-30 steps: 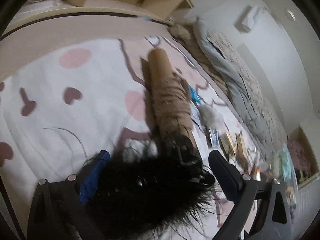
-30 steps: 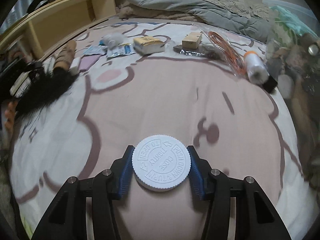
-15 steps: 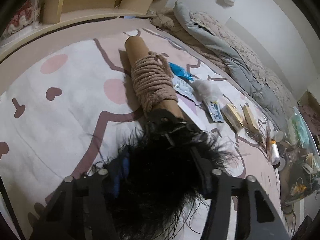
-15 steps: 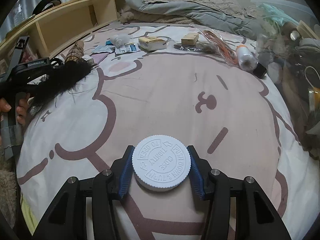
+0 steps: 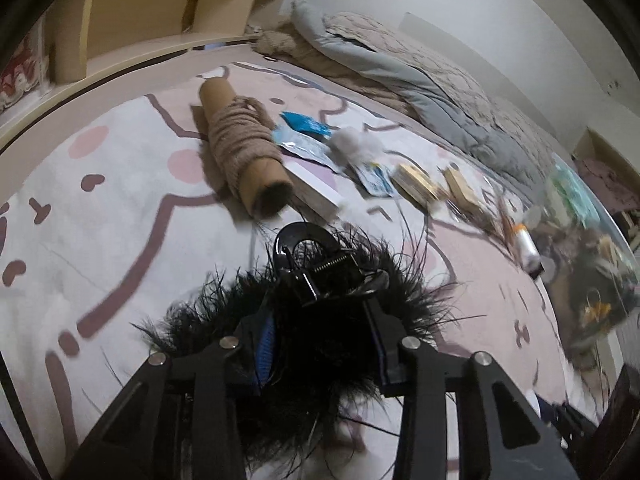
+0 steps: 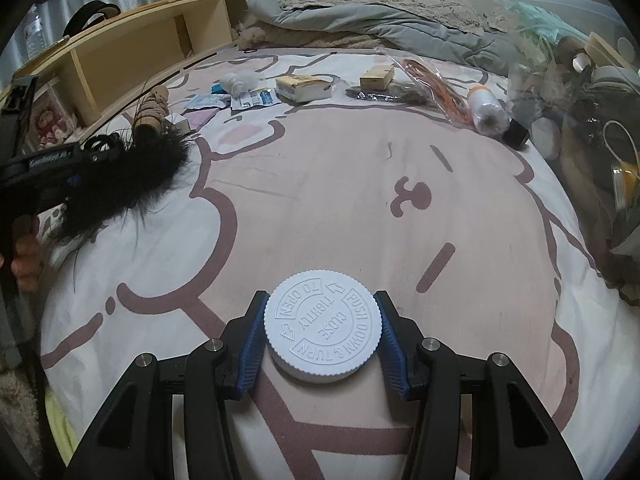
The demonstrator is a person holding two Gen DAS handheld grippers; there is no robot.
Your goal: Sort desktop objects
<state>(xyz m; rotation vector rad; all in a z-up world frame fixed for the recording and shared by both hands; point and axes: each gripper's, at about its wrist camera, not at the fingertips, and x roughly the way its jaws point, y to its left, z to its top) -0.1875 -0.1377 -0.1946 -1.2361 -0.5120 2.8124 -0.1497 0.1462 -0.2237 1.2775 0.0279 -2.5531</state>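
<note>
The left gripper (image 5: 320,340) slants down toward the bed (image 5: 120,208), its jaws closing on a black feathery bundle (image 5: 320,320) that fills the gap between them; a black clip (image 5: 316,264) with a spring juts from the feathers ahead of the fingertips. From the right wrist view, this gripper reaches in from the left edge, with bare fingers (image 6: 26,256) wrapped round its handle. Beyond it on the bed lies a cardboard tube (image 5: 244,152) wound with tan rope. The right gripper (image 6: 320,340) also tilts down over the bed, its blue pads clamped on either side of a white bottle cap (image 6: 320,332), which faces the camera.
</note>
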